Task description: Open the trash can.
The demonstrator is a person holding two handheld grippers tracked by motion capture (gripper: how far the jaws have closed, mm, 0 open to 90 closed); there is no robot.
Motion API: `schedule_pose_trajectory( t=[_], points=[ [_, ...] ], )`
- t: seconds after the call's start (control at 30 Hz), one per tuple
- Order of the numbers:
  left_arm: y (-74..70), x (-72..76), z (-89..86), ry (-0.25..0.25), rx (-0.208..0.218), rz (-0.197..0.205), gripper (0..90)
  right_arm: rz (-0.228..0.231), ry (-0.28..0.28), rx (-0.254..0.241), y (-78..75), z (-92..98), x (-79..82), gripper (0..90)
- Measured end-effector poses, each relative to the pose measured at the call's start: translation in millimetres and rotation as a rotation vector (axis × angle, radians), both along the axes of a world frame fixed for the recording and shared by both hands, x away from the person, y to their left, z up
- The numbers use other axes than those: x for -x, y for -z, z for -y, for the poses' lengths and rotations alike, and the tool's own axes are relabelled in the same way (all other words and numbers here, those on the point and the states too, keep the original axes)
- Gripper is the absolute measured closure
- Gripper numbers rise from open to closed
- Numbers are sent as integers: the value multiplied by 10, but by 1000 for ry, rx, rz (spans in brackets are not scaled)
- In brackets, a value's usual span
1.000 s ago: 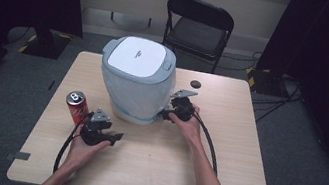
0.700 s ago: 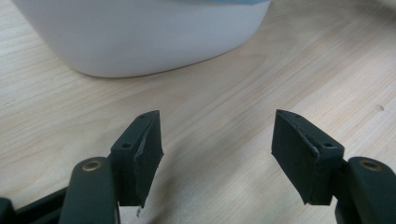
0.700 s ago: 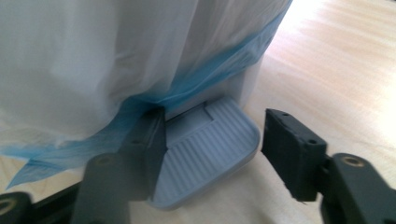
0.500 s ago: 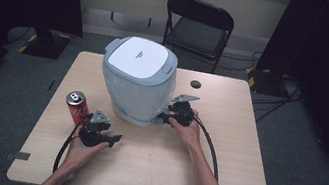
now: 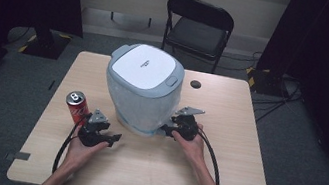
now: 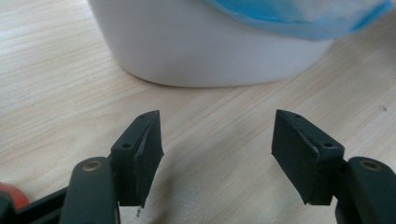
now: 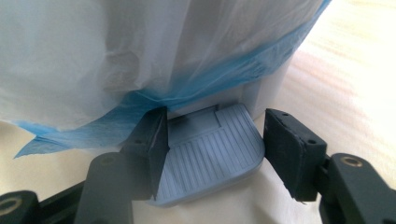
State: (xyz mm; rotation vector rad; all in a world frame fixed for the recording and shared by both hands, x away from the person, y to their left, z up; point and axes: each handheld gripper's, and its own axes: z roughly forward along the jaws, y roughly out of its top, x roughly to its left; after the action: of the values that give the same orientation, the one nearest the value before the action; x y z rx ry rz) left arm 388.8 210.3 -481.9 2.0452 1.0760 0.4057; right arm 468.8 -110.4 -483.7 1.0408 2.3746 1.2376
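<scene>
Up close, right tool [image 7: 212,149] straddling grey pedal [image 7: 210,154]

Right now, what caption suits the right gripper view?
Right gripper straddles the grey foot pedal of a bag-lined pedal bin.

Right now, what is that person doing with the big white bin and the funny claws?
A person sits at a wooden table with a claw in each hand. The right claw is down at the foot pedal of the white pedal bin, its jaws either side of the pedal; they have just been closing and do not look clamped. The bin's lid is shut, and a bag with a blue edge hangs outside. The left claw waits open on the table beside a red can.
</scene>
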Motion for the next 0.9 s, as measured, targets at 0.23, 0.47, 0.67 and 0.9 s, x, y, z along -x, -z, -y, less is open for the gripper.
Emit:
schedule_pose_trajectory(
  t=[0.23, 0.47, 0.67, 0.9],
  points=[
    [20, -27, 51, 2, -3, -4, 338, 16, -46, 89, -87, 93, 383, 465],
    [14, -76, 80, -35, -8, -2, 369, 52, 58, 38, -116, 335, 253, 462],
    [-2, -142, 119, -88, -5, 36, 428, 29, 132, 73, -11, 329, -129, 477],
    [27, -236, 93, -138, 32, 1, 437, 29, 112, 42, 66, 239, -148, 539]
  ],
)
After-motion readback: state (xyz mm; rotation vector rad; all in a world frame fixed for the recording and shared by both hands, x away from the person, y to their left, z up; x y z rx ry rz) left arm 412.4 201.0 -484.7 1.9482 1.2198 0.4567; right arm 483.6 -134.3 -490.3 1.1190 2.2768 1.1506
